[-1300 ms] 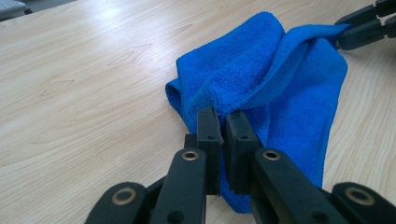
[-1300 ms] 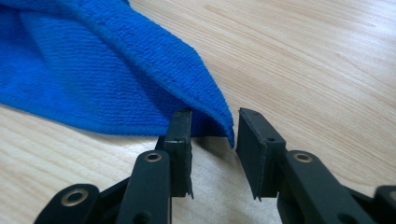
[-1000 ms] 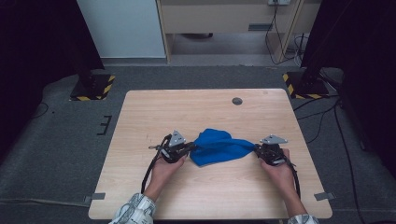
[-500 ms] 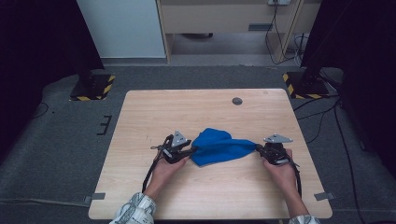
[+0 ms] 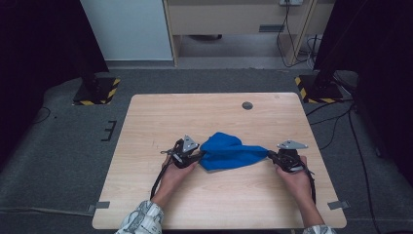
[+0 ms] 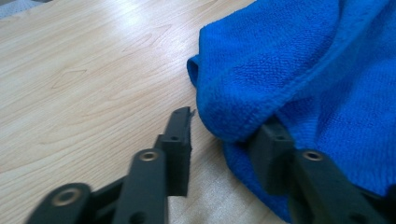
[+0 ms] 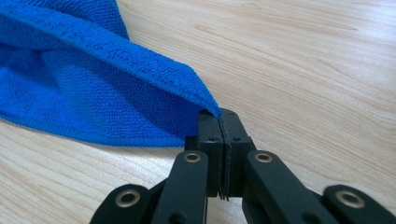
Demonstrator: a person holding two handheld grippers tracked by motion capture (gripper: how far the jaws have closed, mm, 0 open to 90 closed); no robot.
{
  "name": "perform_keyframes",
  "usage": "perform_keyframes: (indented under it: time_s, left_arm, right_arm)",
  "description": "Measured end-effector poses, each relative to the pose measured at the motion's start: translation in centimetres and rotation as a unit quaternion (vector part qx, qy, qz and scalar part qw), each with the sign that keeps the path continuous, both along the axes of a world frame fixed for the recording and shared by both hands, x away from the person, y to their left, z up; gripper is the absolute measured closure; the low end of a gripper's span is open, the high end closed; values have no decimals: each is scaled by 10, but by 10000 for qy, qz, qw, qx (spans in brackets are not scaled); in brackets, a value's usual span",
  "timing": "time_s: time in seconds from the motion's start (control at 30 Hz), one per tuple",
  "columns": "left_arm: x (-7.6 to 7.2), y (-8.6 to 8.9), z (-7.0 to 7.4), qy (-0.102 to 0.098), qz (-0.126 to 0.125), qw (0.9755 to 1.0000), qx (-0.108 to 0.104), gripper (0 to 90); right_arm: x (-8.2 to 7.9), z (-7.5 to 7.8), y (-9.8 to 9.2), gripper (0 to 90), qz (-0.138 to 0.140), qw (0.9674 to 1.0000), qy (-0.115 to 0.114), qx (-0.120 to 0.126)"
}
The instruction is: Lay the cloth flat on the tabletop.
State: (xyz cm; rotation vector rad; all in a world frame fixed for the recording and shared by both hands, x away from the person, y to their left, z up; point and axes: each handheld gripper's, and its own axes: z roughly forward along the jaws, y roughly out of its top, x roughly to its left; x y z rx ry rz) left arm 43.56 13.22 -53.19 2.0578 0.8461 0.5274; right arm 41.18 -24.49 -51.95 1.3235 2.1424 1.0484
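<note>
A blue cloth (image 5: 229, 151) lies bunched on the wooden table (image 5: 195, 112) between the two grippers. My left gripper (image 5: 198, 157) sits at the cloth's left end, low over the table. Its jaws have opened off the cloth within the last second and have just closed a little. They stand apart, and a fold of the cloth (image 6: 303, 70) drapes over the right-hand jaw and partly fills the gap of my left gripper (image 6: 229, 128). My right gripper (image 5: 270, 157) is shut on the cloth's right corner (image 7: 205, 100), which is pinched at the tips of that gripper (image 7: 218, 119).
A small dark round hole (image 5: 247, 105) sits near the table's far edge. Black stands with yellow-black striped bases stand on the floor at the back left (image 5: 97, 92) and back right (image 5: 316, 90). Both forearms come in over the table's near edge.
The left gripper's jaws have come apart from the cloth's left end, and that hand has sunk slightly toward the table. The right gripper keeps its grip in place.
</note>
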Motion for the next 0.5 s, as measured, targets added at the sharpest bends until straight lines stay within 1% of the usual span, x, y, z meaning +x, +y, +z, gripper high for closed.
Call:
perform_keyframes:
  time_s: [0.1,0.2,0.3,0.4,0.5]
  left_arm:
    - [1,1,1,60,-54,9999,-86,735]
    - [-1,2,5,47,-88,9999,-140,826]
    - [-2,6,12,-43,-12,9996,-283,841]
    - [-3,11,17,-111,37,9992,-379,843]
    - [-4,13,20,-142,54,9990,-422,843]
  right_arm:
    - [0,1,-1,892,5,10000,-29,11]
    - [-1,3,-1,892,5,10000,-34,53]
    - [-2,6,-3,893,-2,9999,-79,86]
    - [-3,11,-5,895,-29,9997,-153,162]
    - [-5,18,-5,896,-18,9995,-251,194]
